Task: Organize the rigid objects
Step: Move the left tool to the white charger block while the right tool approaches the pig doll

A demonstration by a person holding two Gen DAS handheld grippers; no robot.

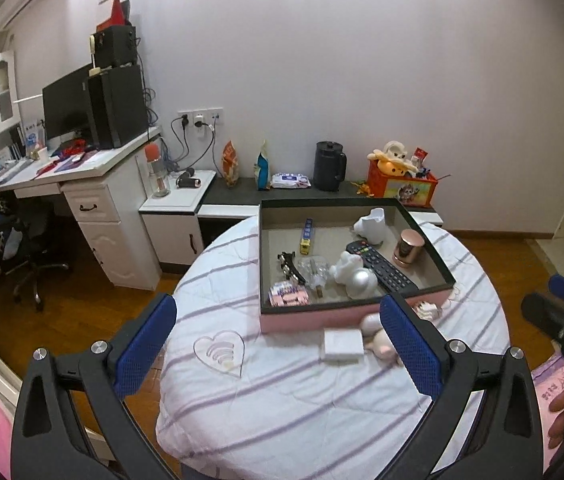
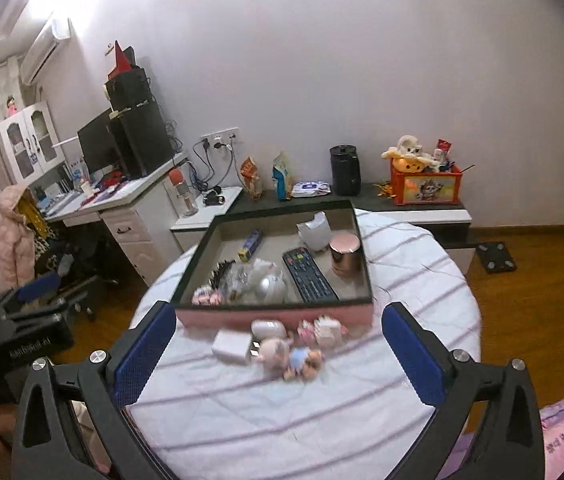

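A pink-walled storage box (image 1: 302,322) (image 2: 273,316) stands on the round table. It holds a black remote (image 1: 380,266) (image 2: 308,276), a rose-gold cup (image 1: 406,249) (image 2: 345,255), a toy bus (image 1: 306,234), a white figure (image 1: 352,274) and other small things. In front of the box lie a white square box (image 1: 342,345) (image 2: 231,346), a small doll (image 2: 294,356) and pink trinkets (image 2: 324,330). My left gripper (image 1: 277,340) is open and empty above the table's near side. My right gripper (image 2: 277,350) is open and empty, with the doll and white box between its fingers' line of sight.
The table has a white cloth with purple stripes (image 1: 302,408). A clear heart-shaped piece (image 1: 221,351) lies on it at the left. Behind are a low cabinet with a black kettle (image 1: 329,166) and an orange toy crate (image 1: 401,186), a desk with a monitor (image 1: 67,106), and an office chair (image 1: 21,248).
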